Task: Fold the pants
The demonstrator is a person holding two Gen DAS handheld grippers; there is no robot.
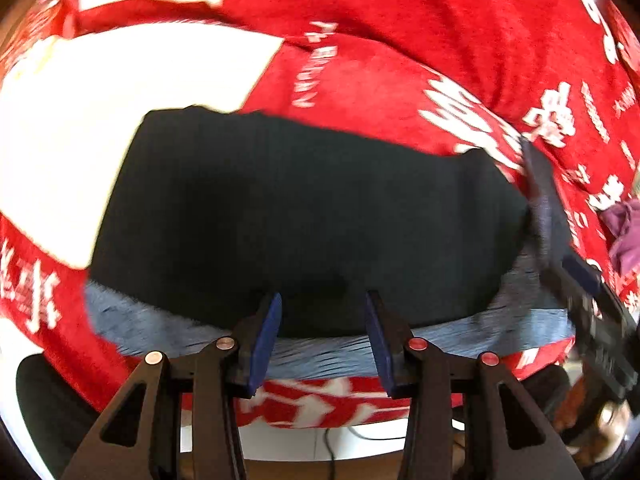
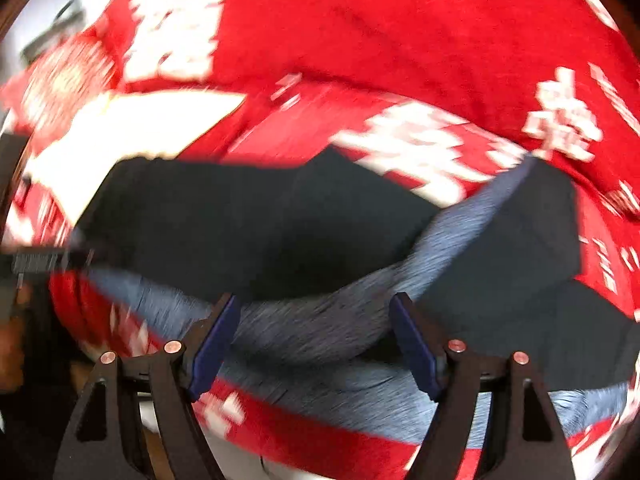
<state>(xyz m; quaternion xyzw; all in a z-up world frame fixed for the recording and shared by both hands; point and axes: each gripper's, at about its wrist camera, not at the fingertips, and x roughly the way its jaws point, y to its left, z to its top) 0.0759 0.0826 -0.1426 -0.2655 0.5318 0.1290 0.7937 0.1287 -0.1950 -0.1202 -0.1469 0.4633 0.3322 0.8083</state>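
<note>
Black pants (image 1: 304, 216) with a grey fleecy lining (image 1: 320, 352) lie on a red blanket with white characters. In the left wrist view my left gripper (image 1: 322, 304) is open, jaws apart over the near edge of the pants, holding nothing. The right gripper's fingers (image 1: 552, 208) show at the right edge, at the pants' right end. In the right wrist view the pants (image 2: 240, 224) are partly folded, lining (image 2: 312, 328) turned up. My right gripper (image 2: 314, 304) is open over the lining, holding nothing. The view is blurred.
The red blanket (image 1: 400, 40) covers the surface; a white patch (image 1: 100, 120) lies at the left behind the pants. A purple cloth (image 1: 624, 232) sits at the far right. The surface's near edge and floor with a cable (image 1: 332, 440) show below.
</note>
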